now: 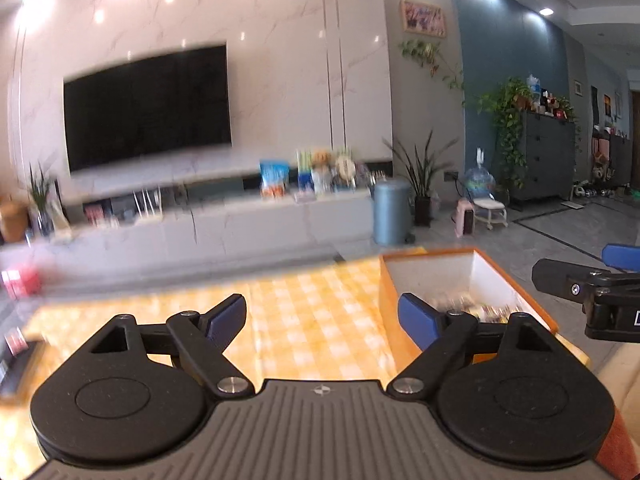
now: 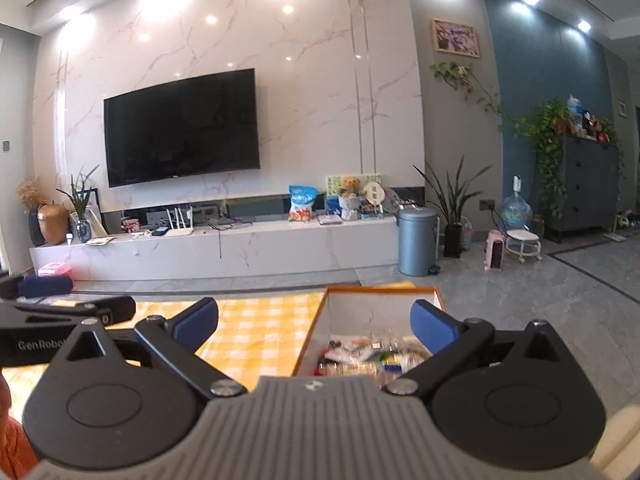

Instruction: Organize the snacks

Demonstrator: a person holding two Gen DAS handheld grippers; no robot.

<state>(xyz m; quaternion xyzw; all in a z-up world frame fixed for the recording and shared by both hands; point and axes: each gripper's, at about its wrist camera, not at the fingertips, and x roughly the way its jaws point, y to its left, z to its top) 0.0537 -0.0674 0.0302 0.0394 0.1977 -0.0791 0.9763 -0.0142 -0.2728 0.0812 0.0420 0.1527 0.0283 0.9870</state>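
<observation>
An orange box with white inner walls (image 1: pixel 472 276) stands on the yellow checked tablecloth (image 1: pixel 312 320); it also shows in the right wrist view (image 2: pixel 380 312). Several wrapped snacks (image 2: pixel 368 354) lie inside it; in the left wrist view the snacks (image 1: pixel 484 308) are blurred. My left gripper (image 1: pixel 322 320) is open and empty above the cloth, just left of the box. My right gripper (image 2: pixel 314 322) is open and empty, raised over the box's near left edge. The right gripper shows at the left view's right edge (image 1: pixel 580 284), and the left gripper at the right view's left edge (image 2: pixel 60 312).
A TV (image 2: pixel 180 128) hangs on the marble wall above a long white cabinet (image 2: pixel 220 248) holding snack bags and ornaments. A blue bin (image 2: pixel 418 240), potted plants and a dark dresser (image 2: pixel 584 188) stand to the right. A red item (image 1: pixel 20 280) sits at the table's far left.
</observation>
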